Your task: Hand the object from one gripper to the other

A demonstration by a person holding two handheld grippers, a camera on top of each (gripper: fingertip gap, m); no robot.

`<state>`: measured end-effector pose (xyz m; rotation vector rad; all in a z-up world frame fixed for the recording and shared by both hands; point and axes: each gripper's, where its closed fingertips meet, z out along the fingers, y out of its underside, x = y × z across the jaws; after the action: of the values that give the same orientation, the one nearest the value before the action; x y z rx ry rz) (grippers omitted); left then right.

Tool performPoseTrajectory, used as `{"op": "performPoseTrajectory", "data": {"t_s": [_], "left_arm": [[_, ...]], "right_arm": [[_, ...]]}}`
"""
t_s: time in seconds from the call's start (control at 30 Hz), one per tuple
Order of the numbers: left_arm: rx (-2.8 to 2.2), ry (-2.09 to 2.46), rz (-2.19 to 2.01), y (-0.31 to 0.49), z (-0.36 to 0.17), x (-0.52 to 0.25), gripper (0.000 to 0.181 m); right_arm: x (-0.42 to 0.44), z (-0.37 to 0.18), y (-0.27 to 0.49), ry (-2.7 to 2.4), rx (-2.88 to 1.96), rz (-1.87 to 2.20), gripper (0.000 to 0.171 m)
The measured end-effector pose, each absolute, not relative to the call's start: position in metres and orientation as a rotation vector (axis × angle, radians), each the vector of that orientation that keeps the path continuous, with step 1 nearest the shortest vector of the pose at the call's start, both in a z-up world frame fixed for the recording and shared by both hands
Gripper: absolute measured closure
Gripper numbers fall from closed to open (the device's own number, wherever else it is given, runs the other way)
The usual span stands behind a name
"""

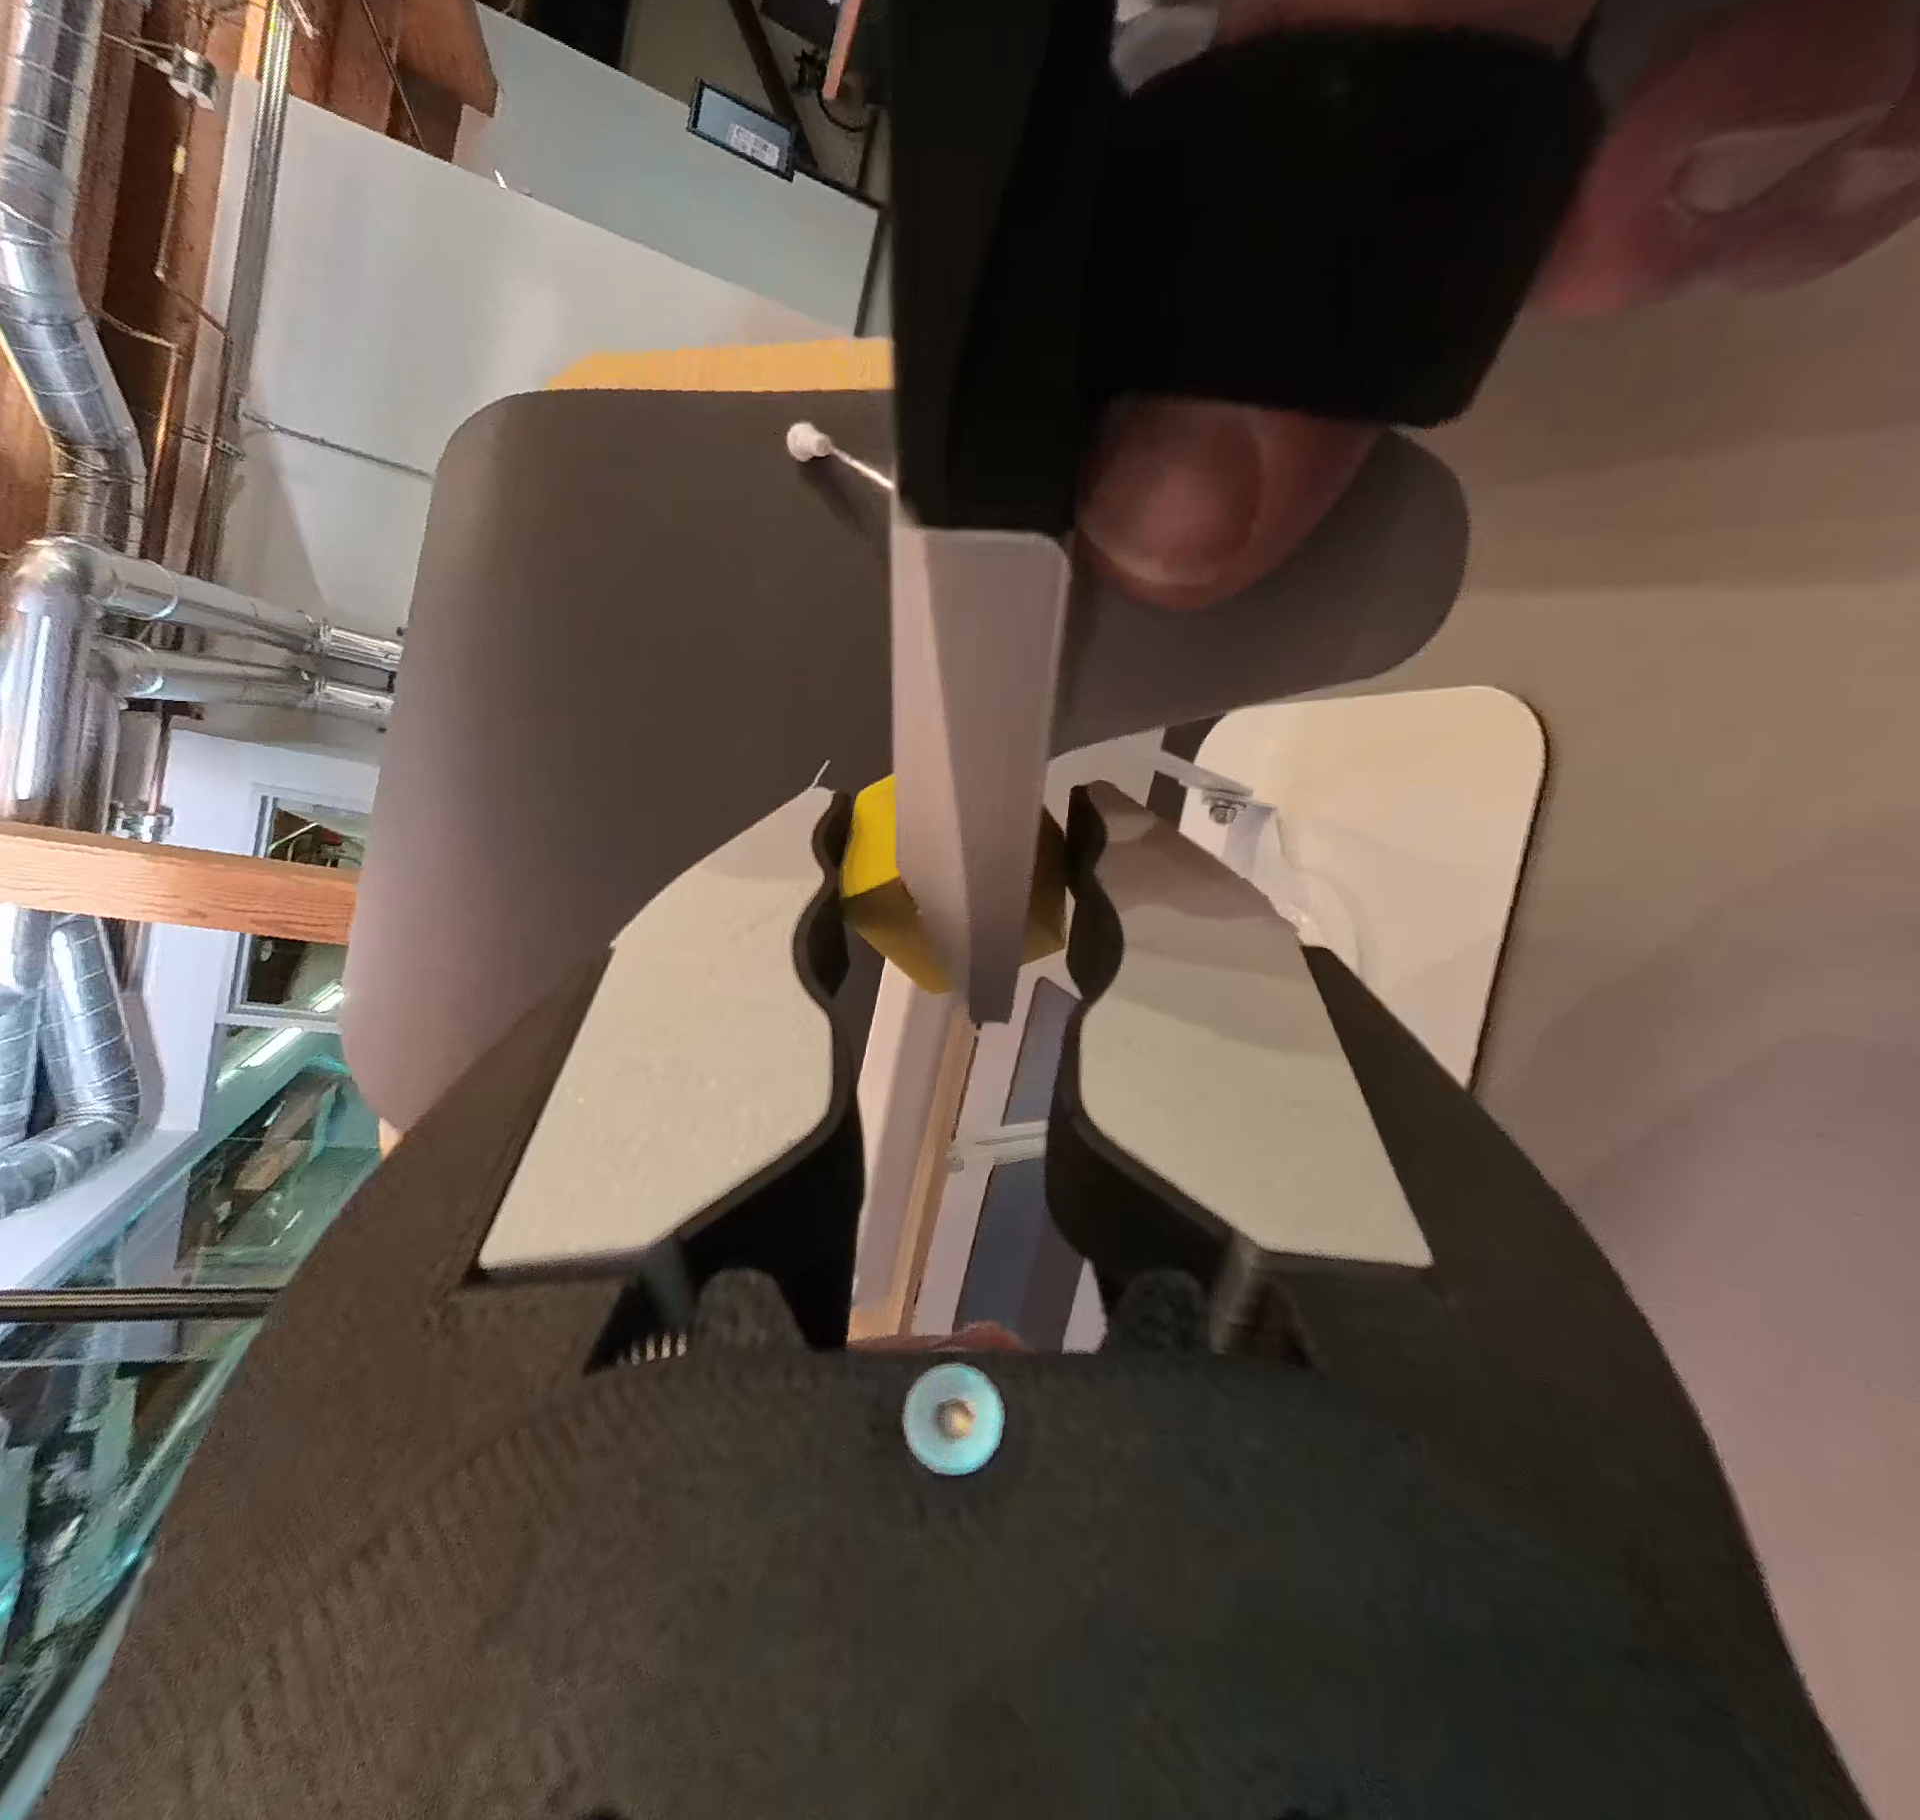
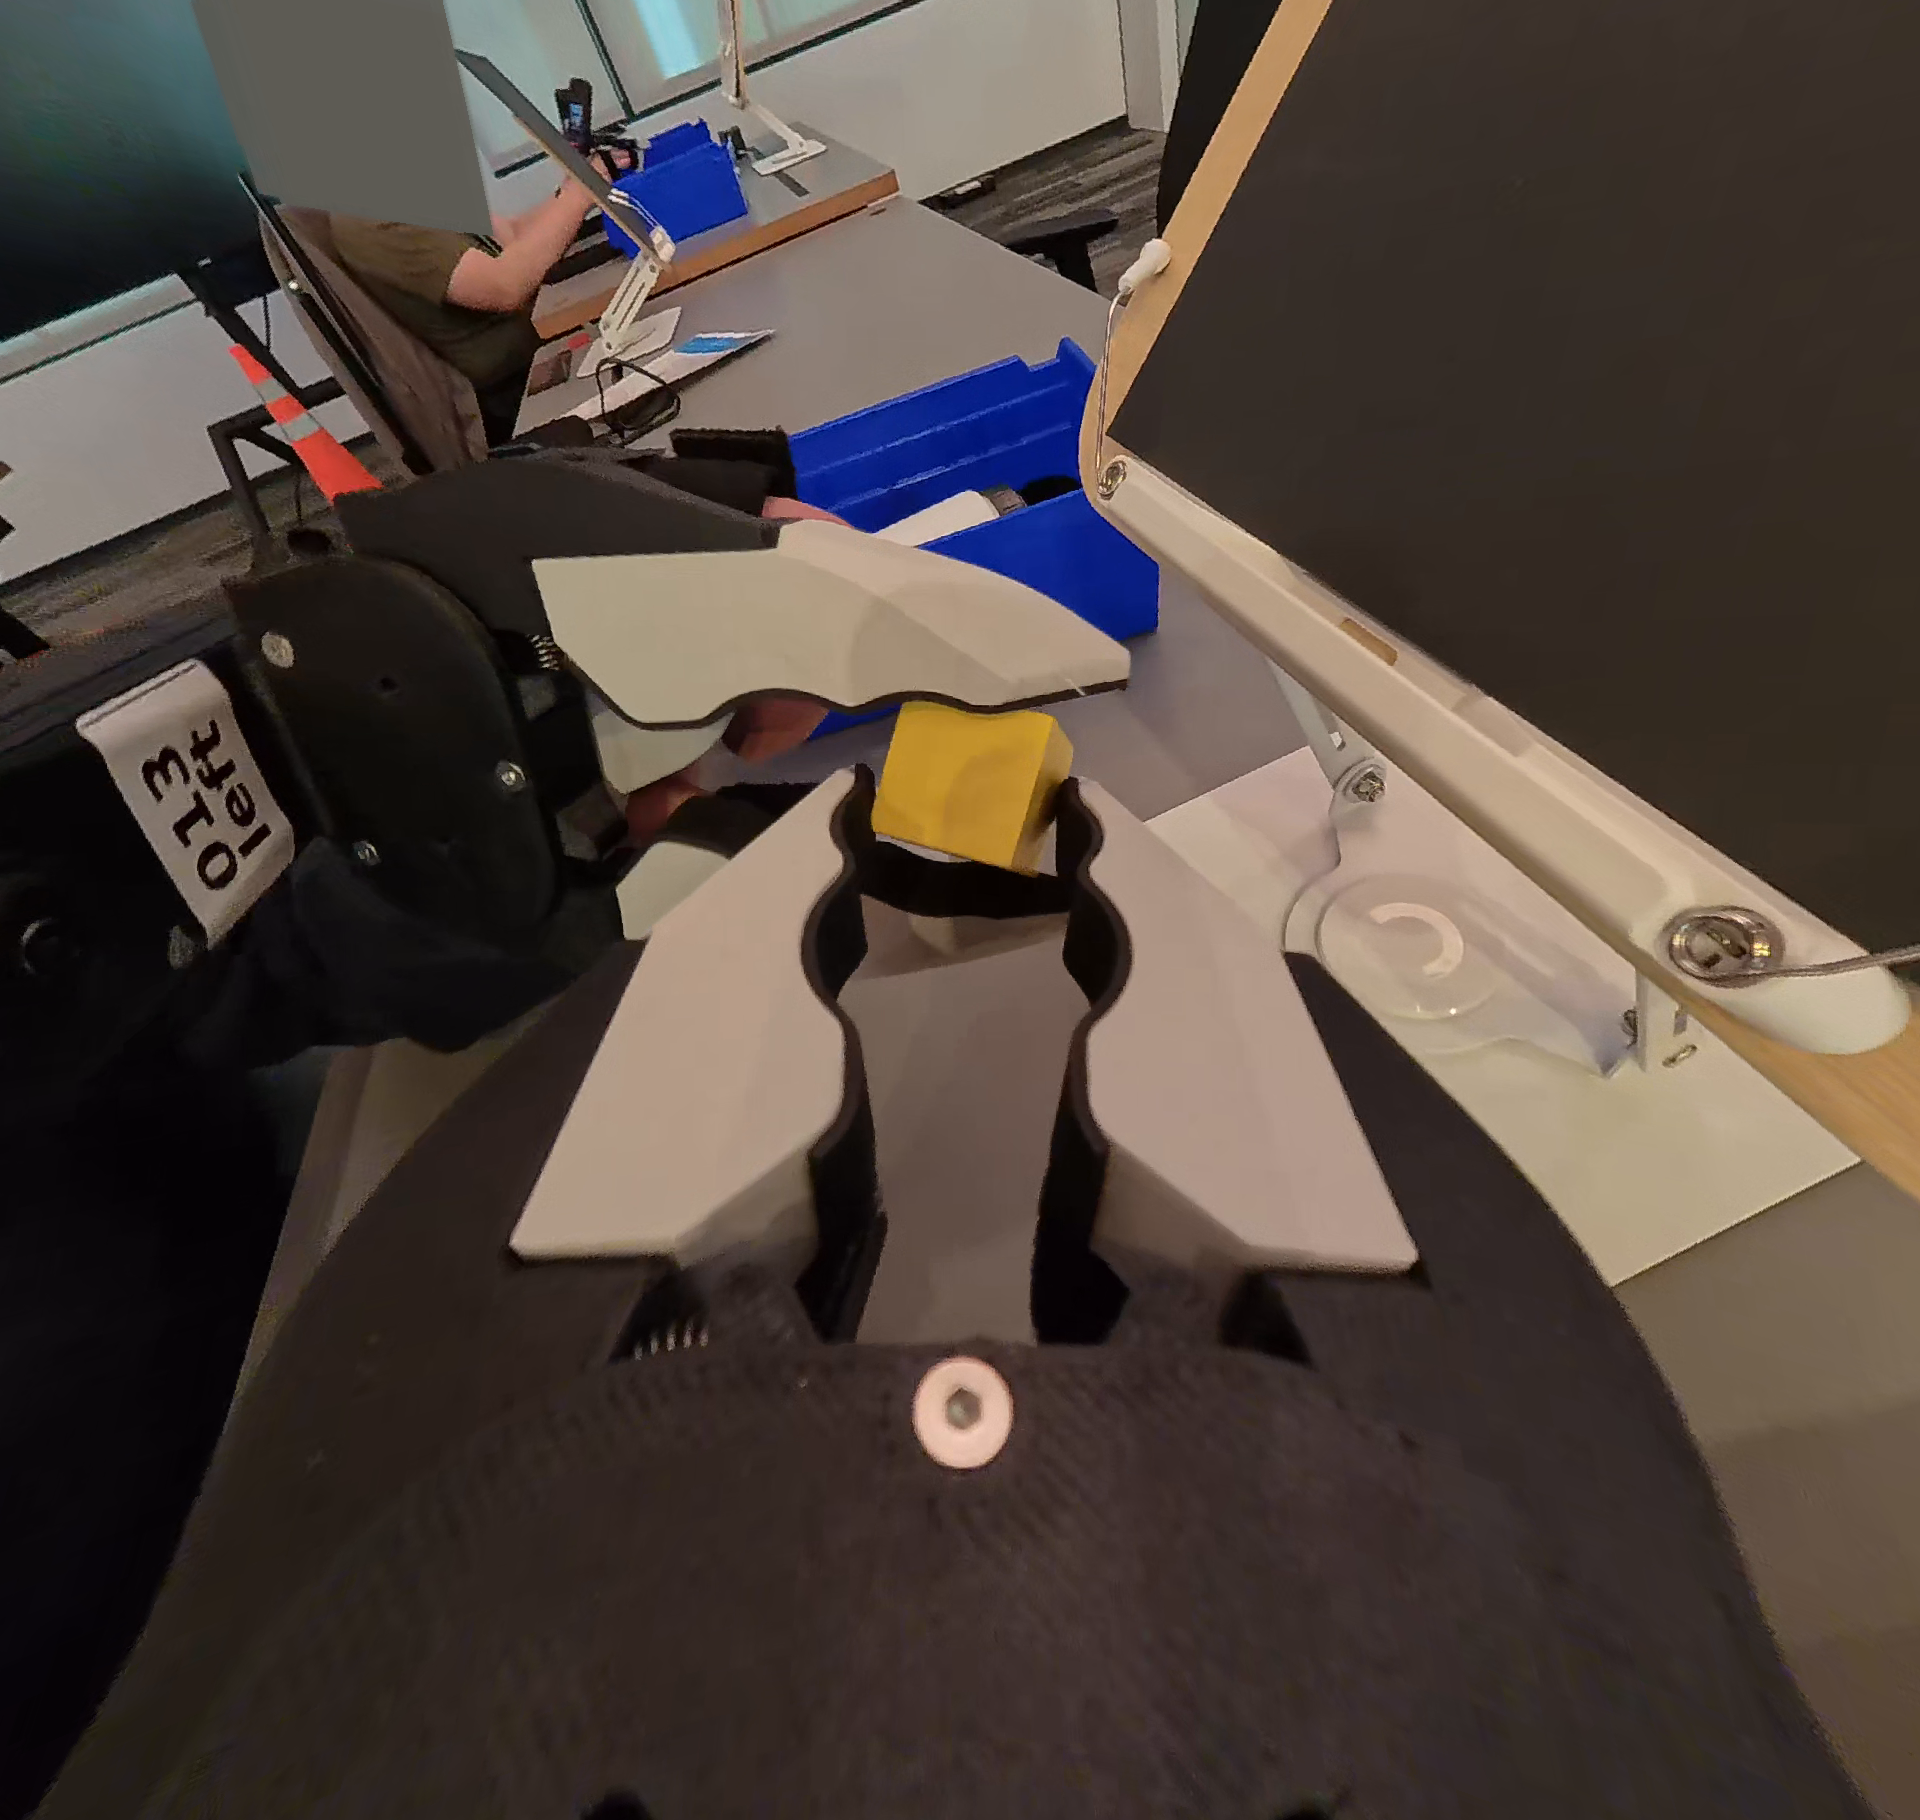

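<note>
- Pinching the yellow block [image 2: 971, 796] between its fingertips, the right gripper [image 2: 964, 820] holds it above the grey table [image 2: 935, 316].
- The left gripper [image 1: 951, 882] also clamps the block, crosswise.
- A blue bin [image 2: 997, 523] sits behind.

The left gripper [image 1: 951, 877] has its jaws narrowed onto a yellow block [image 2: 971, 791], while the right gripper [image 2: 966, 814] meets it crosswise from above, its fingertips pressed on the same block, a thumb [image 1: 1195, 503] beside its black body.
</note>
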<state>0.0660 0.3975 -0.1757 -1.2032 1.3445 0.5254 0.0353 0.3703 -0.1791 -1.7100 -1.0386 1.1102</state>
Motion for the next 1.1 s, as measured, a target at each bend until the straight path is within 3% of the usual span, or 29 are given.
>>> {"op": "performPoseTrajectory", "data": {"t_s": [0.3,0.57,0.8,0.97,1.1], "left_arm": [[-1.242,1.321,0.037,0.377,-0.161,0.068,0.135],[-1.332,1.217,-0.822,0.344,-0.142,0.078,0.131],[-1.522,1.034,-1.458,0.341,-0.144,0.076,0.128],[-1.627,0.973,-1.576,0.342,-0.158,0.086,0.127],[-1.652,0.926,-1.684,0.344,-0.163,0.089,0.135]], "right_arm": [[0.046,-0.157,0.360,-1.018,-1.516,1.431,0.139],[0.055,-0.144,0.344,-1.058,-1.321,1.631,0.140],[0.056,-0.158,0.344,-1.337,-1.236,1.024,0.138],[0.057,-0.171,0.352,-1.468,-1.197,0.634,0.139],[0.056,-0.178,0.355,-1.571,-1.089,0.317,0.139]]}}
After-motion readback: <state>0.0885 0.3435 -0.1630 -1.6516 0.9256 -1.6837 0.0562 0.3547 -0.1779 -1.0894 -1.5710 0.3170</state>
